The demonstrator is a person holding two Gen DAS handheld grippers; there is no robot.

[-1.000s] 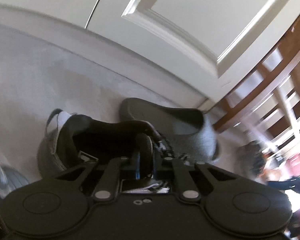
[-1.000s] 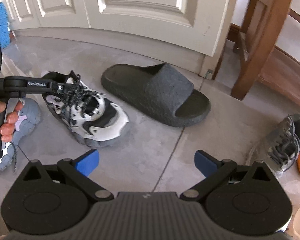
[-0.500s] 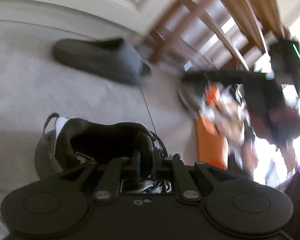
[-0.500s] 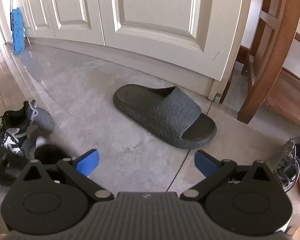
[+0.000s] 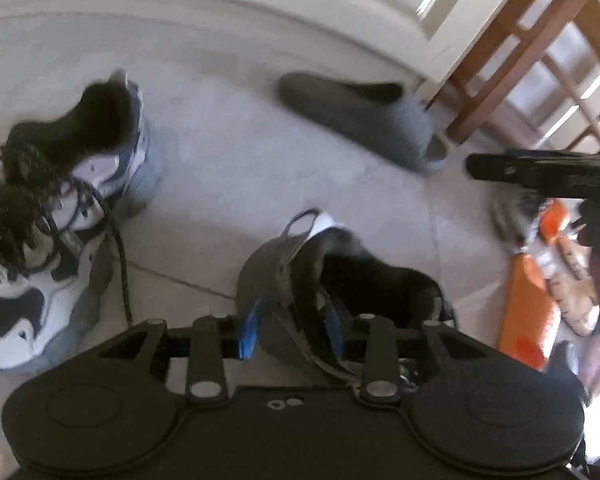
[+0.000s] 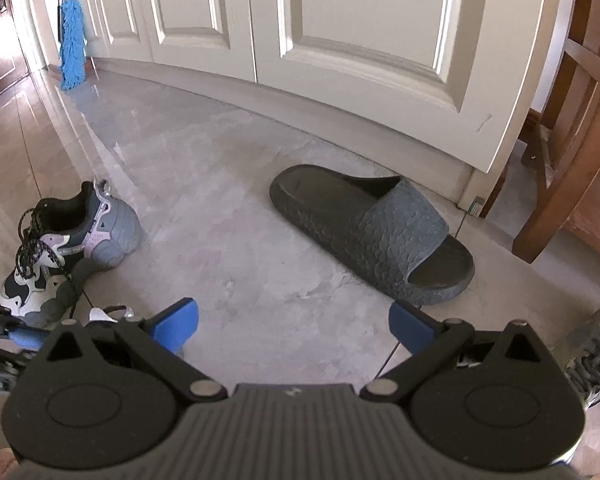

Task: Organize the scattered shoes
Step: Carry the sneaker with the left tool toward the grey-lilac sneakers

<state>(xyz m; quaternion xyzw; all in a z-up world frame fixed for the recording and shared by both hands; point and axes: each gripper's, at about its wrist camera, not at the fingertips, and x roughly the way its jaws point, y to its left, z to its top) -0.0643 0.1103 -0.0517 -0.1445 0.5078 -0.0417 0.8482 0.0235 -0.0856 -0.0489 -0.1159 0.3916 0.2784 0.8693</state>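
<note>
Right between your left fingers (image 5: 292,330) sits the heel of a dark sneaker (image 5: 340,276); the jaws are opening, and the blue pads stand on either side of the heel collar with the shoe resting on the floor (image 5: 228,168). Whether the pads still touch the collar cannot be told through the blur. Its white-edged pull loop points away from you, just beyond the fingertips.

Off to the left of those fingers, near but apart from that shoe, lies the matching sneaker (image 5: 60,216), black, white and grey, its loose laces trailing on the tile toward the gripper. To the right of your left fingers, something orange (image 5: 528,300) and a blurred heap lie on the floor, and your right gripper (image 5: 540,168) reaches in above them.

Your right fingers (image 6: 294,324) stand wide apart with nothing between them, hovering over bare floor. Beyond the right fingertip and a little ahead lies a dark grey slide sandal (image 6: 372,232), flat on the floor, toe opening toward the right. At the far right edge of that view, beside the right finger, a grey laced shoe (image 6: 592,344) shows only in part.

Farther on, past the sandal, are the white panelled doors (image 6: 340,40). A brown wooden chair (image 6: 572,160) stands to the right of the sandal, and a blue mop head (image 6: 72,44) leans by the doors far to the left.
</note>
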